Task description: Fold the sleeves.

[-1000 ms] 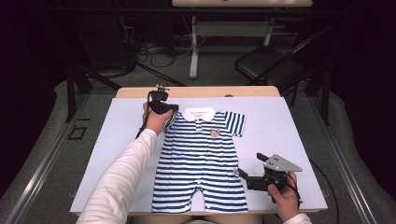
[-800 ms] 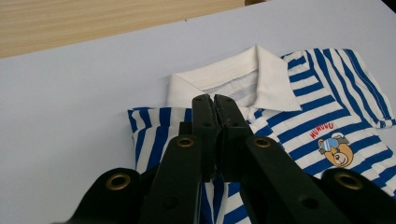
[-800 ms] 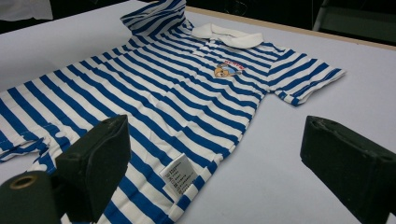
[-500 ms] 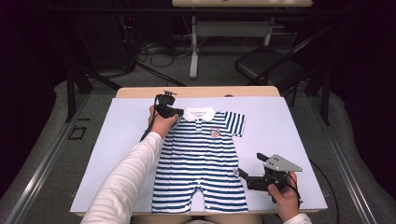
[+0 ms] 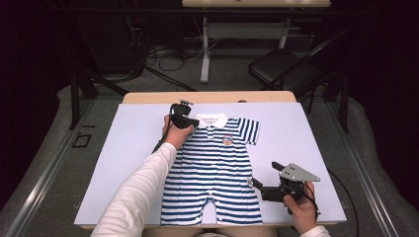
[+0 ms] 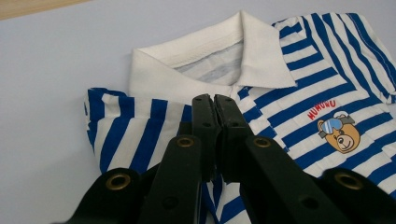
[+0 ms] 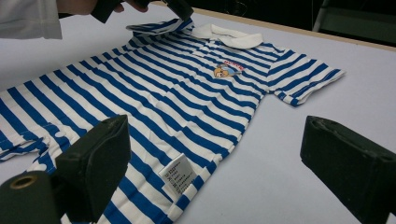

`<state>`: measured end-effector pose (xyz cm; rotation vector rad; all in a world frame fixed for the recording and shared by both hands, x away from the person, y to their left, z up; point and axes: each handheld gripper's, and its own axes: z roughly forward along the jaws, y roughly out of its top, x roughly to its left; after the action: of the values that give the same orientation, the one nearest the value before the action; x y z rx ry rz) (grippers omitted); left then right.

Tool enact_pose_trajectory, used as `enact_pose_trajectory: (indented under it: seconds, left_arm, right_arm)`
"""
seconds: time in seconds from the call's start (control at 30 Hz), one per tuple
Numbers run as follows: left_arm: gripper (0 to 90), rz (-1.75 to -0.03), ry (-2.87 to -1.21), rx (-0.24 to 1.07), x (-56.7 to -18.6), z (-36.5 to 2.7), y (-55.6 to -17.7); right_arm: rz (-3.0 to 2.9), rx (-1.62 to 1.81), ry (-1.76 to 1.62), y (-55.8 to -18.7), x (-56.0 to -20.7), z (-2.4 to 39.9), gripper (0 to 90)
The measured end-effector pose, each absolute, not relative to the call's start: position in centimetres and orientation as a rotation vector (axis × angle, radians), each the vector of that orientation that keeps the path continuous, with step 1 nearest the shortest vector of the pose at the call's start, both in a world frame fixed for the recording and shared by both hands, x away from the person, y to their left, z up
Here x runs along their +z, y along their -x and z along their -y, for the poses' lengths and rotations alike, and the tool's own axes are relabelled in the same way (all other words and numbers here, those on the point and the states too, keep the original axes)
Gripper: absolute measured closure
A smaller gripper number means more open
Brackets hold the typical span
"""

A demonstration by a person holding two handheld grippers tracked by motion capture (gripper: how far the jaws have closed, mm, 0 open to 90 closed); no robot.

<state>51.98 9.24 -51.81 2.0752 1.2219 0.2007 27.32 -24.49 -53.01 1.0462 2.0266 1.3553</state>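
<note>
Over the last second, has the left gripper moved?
Yes. The left gripper has shifted right toward the romper's white collar, carrying the sleeve it pinches inward.

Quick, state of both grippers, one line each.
Left gripper: shut on the folded-over sleeve of the blue-and-white striped cotton baby romper.
Right gripper: open, holding nothing, at the romper's side seam by its white care label.

Bright table, dark surroundings, blurred foreground

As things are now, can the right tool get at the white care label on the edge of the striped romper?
Probably yes. The right tool is open, and the care label lies flat on the romper edge between its jaws, with nothing between them.
</note>
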Motion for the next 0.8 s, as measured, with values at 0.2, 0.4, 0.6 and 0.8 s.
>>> enact_pose_trajectory:
  seconds: [0.2,0.4,0.6,0.8]
  left_arm:
    - [88.0,-1.213,-2.088,0.198,-52.2,-8.7,-51.8]
    - [88.0,-1.202,-2.107,0.194,-52.5,-8.5,-51.7]
    - [88.0,-1.198,-2.106,0.183,-52.8,-8.2,-51.6]
    - [88.0,-1.184,-2.125,0.188,-53.2,-7.7,-51.4]
  right_arm:
    - [-2.024,1.358,-1.042,-27.3,-53.0,24.5,8.5]
    - [-2.025,1.358,-1.043,-27.3,-53.0,24.5,8.5]
    - [-2.025,1.357,-1.042,-27.3,-53.0,24.5,8.5]
    - [-2.026,1.358,-1.041,-27.3,-53.0,24.5,8.5]
